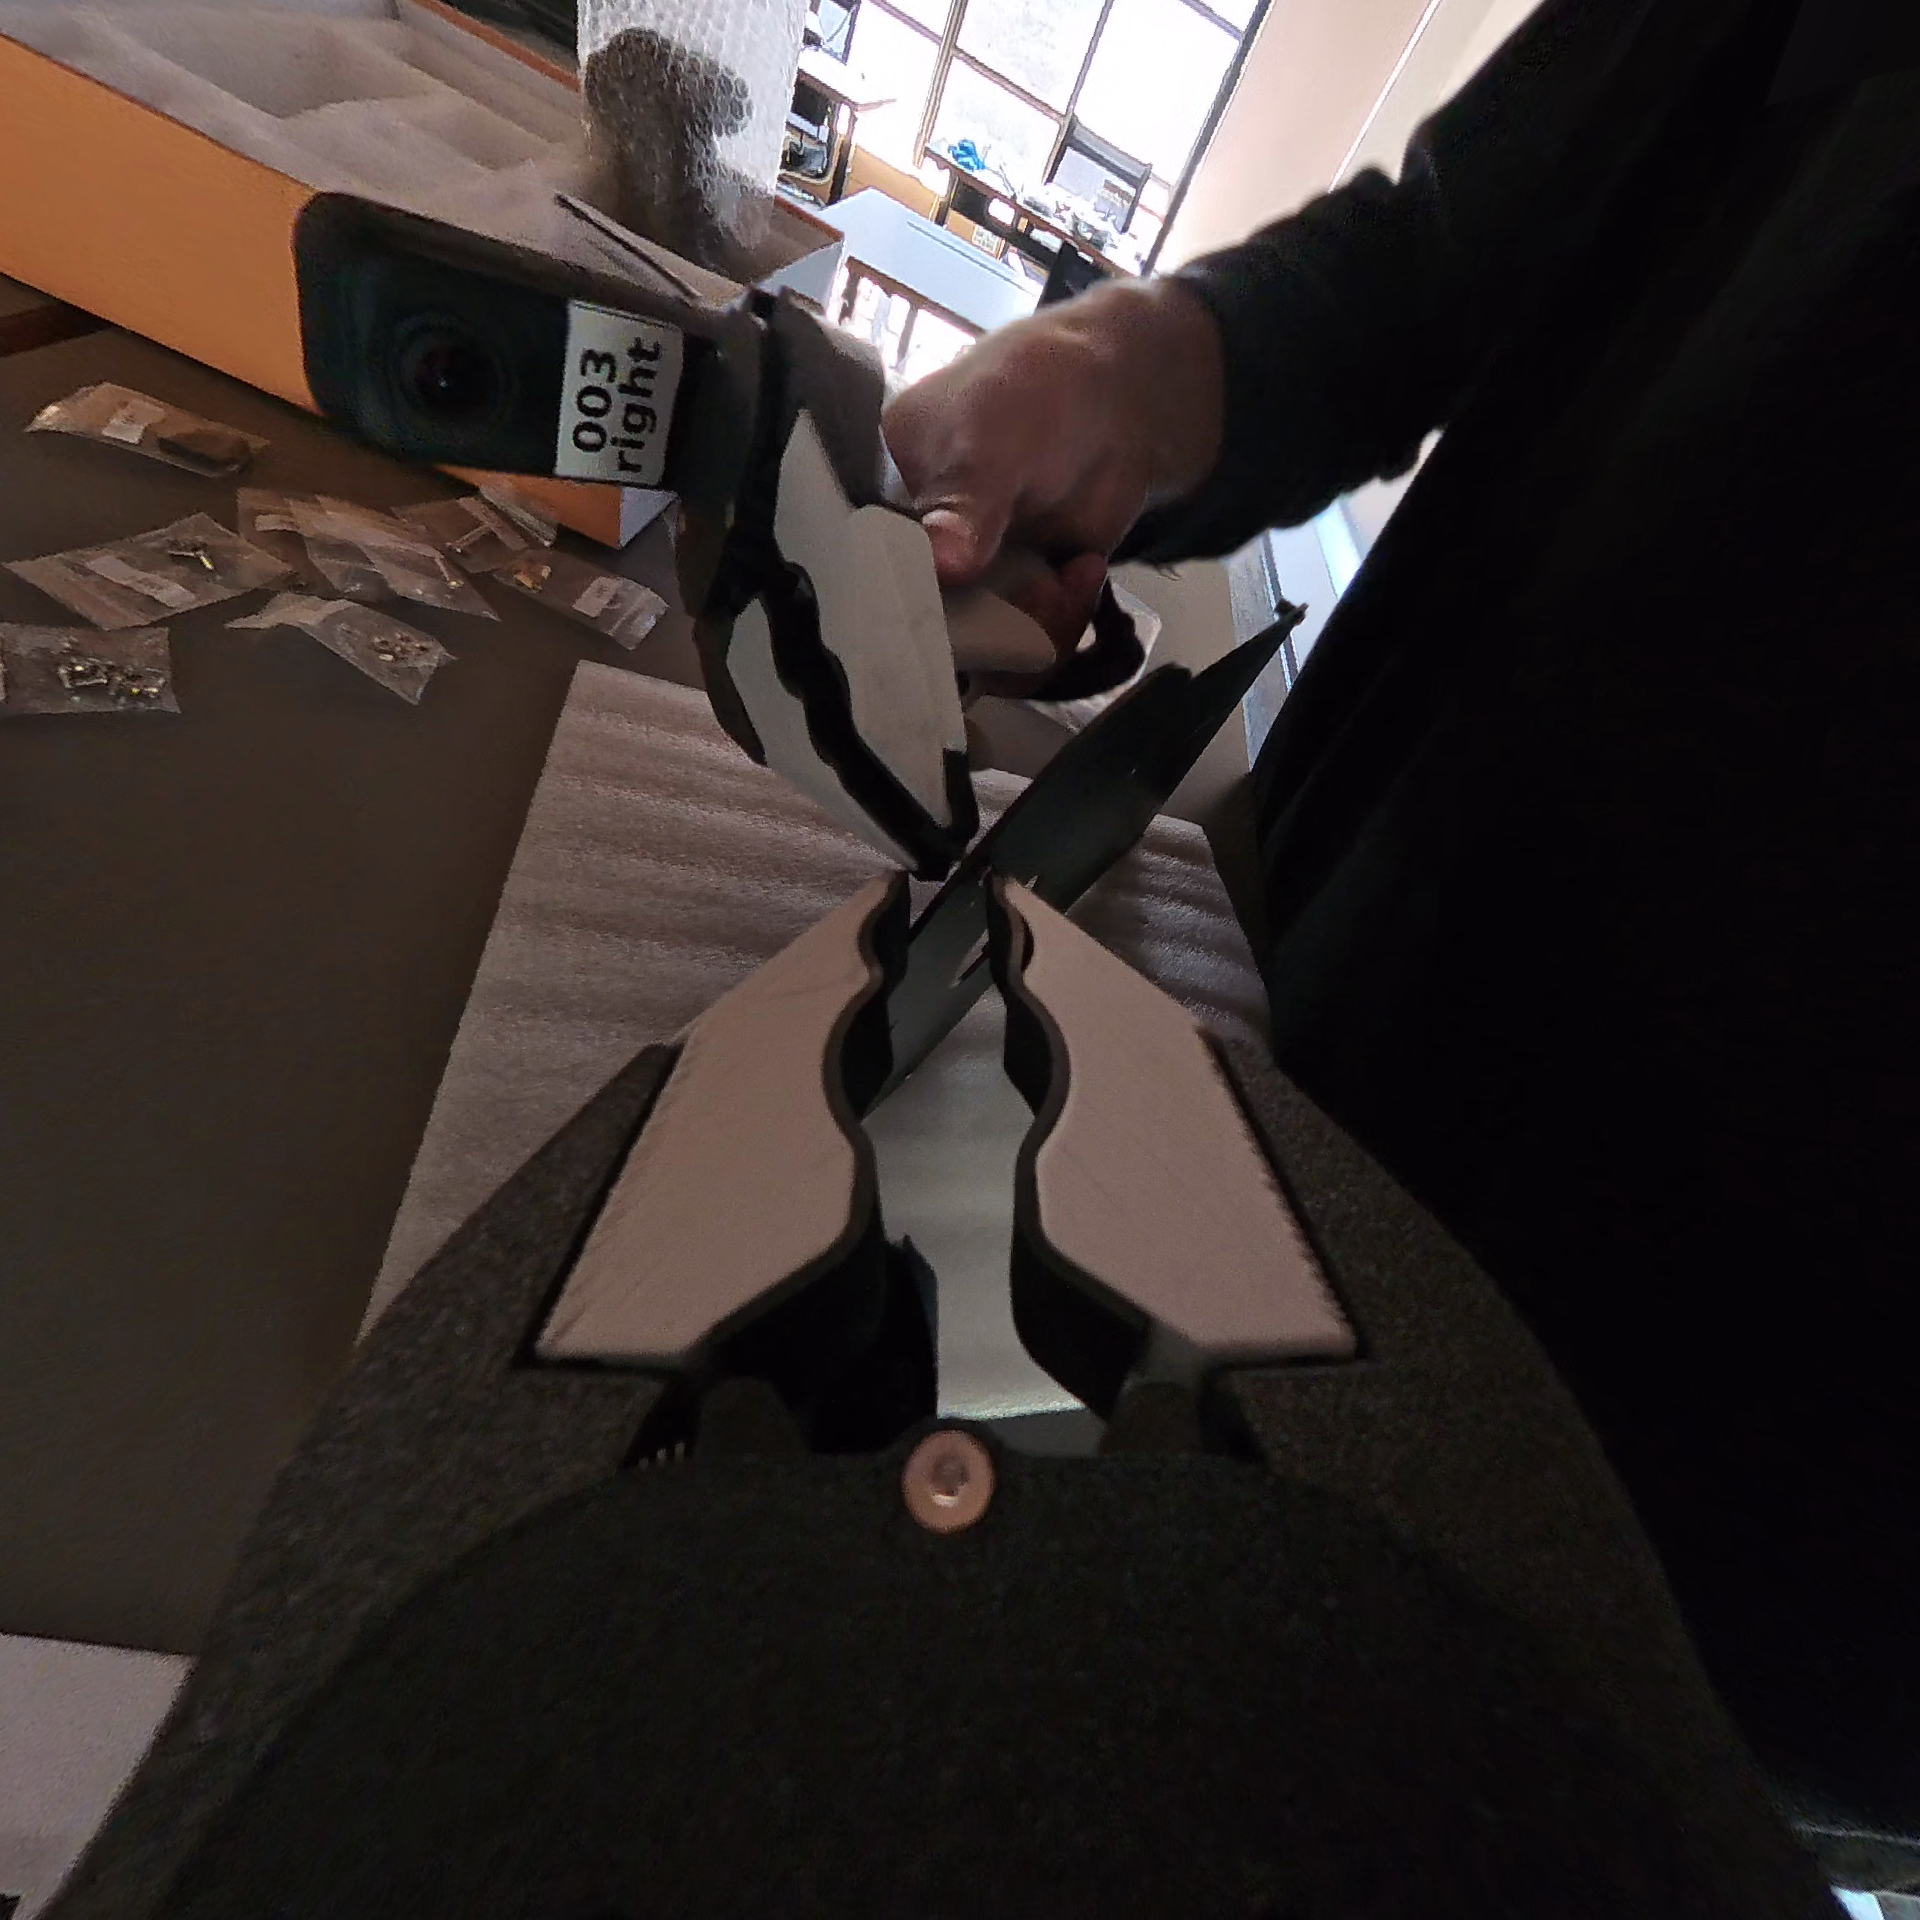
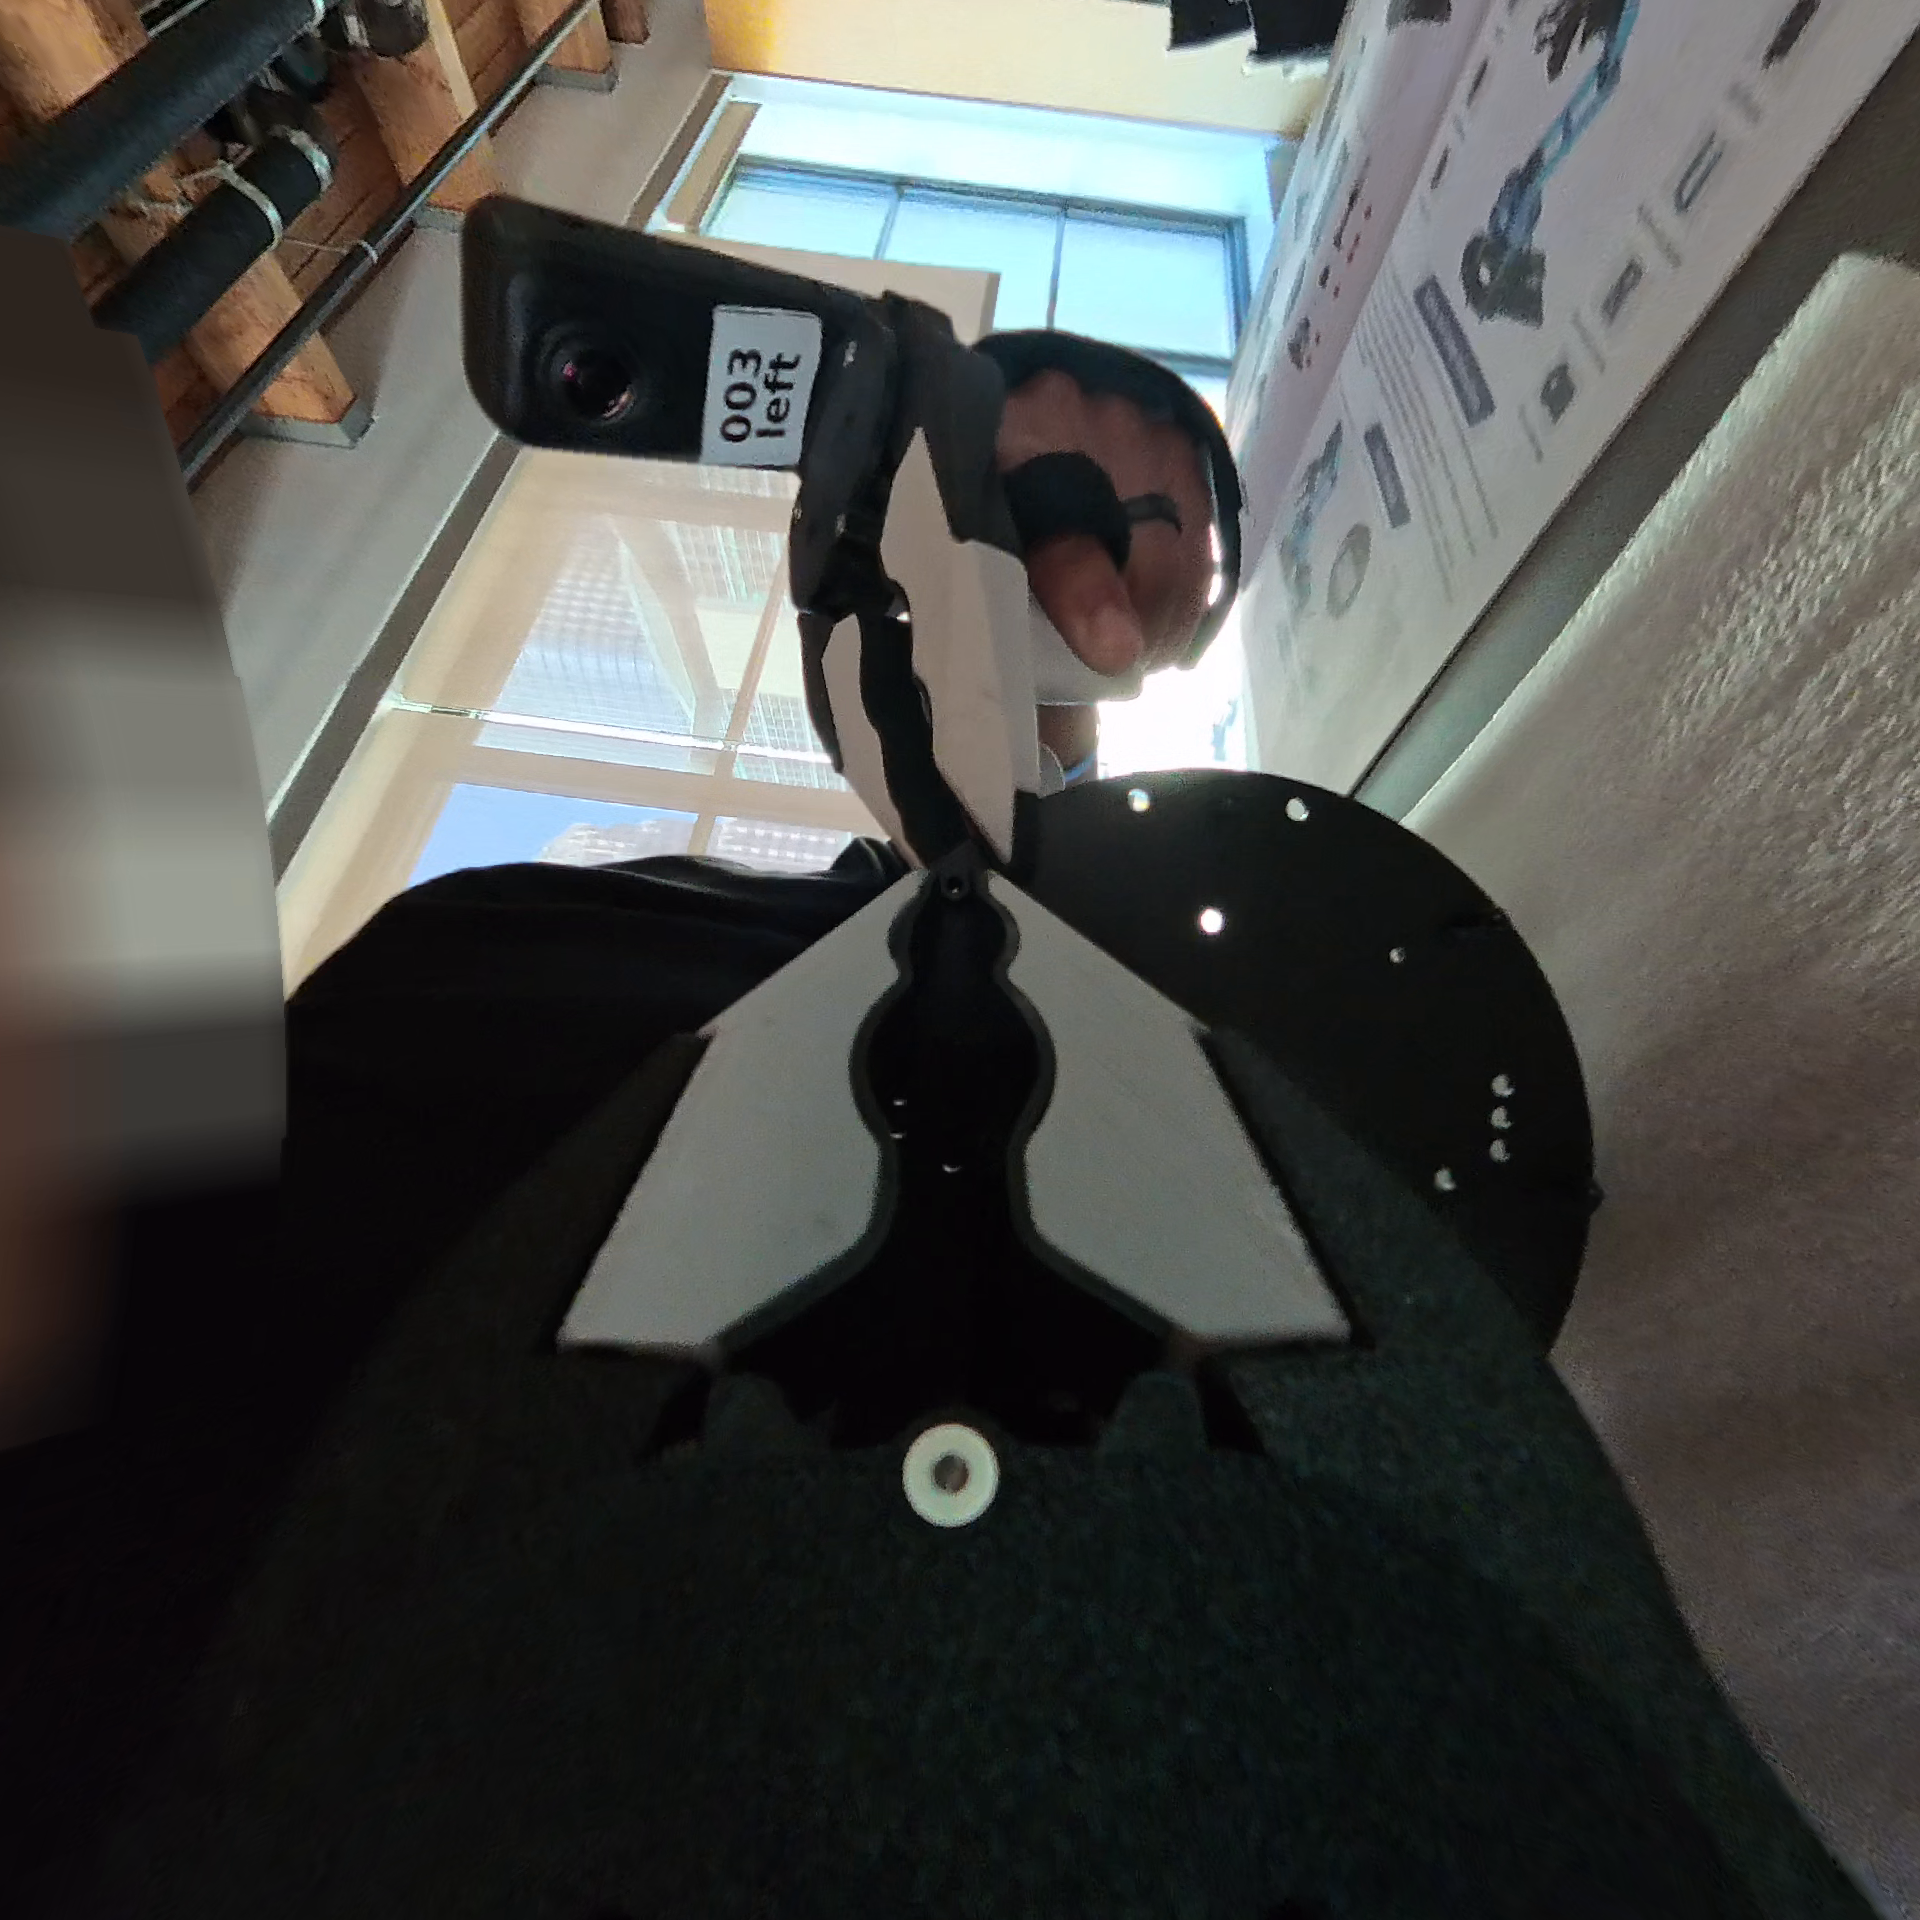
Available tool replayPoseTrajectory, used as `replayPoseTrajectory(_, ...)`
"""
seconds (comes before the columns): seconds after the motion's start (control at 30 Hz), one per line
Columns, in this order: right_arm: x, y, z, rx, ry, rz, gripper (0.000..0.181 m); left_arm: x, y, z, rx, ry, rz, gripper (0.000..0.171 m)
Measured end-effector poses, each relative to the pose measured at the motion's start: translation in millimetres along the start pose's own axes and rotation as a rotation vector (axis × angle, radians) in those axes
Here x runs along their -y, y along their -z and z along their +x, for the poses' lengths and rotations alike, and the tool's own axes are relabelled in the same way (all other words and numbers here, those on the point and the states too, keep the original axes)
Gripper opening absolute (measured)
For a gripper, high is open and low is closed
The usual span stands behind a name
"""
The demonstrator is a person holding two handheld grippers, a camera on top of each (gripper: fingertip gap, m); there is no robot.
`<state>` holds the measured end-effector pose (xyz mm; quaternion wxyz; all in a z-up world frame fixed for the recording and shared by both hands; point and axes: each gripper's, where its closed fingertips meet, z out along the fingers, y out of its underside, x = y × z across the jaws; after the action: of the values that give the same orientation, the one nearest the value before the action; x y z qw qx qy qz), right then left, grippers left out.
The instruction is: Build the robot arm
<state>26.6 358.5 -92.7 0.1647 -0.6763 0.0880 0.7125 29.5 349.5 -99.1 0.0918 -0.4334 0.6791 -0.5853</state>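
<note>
Black plate (image 1: pixel 1049 831) edge pinched btwn fingers of left gripper (image 1: pixel 945 883) & right gripper (image 2: pixel 951 878).

A thin black plate (image 1: pixel 1081 821), round in outline and pierced with small holes, is held tilted on edge above a sheet of white foam (image 1: pixel 665 894). The left hand-held gripper (image 1: pixel 943 904) is closed on its edge, fingers pinching the plate between them. The right hand-held gripper (image 2: pixel 951 883) grips the same plate (image 2: pixel 1351 1039) with its tips together, just beside the left one's tips.
</note>
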Motion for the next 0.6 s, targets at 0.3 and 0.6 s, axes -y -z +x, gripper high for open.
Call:
replayPoseTrajectory(0.3, -4.7, -1.5, 1.0, -0.184, -0.245, -0.126, 0.004, -0.8, 0.5, 0.8, -0.005, -0.033, -0.007, 0.013)
replayPoseTrajectory(0.6, -3.4, -0.3, 1.2, -0.280, -0.186, -0.284, 0.004, 0.2, -0.3, 0.2, -0.003, -0.061, 0.003, 0.013)
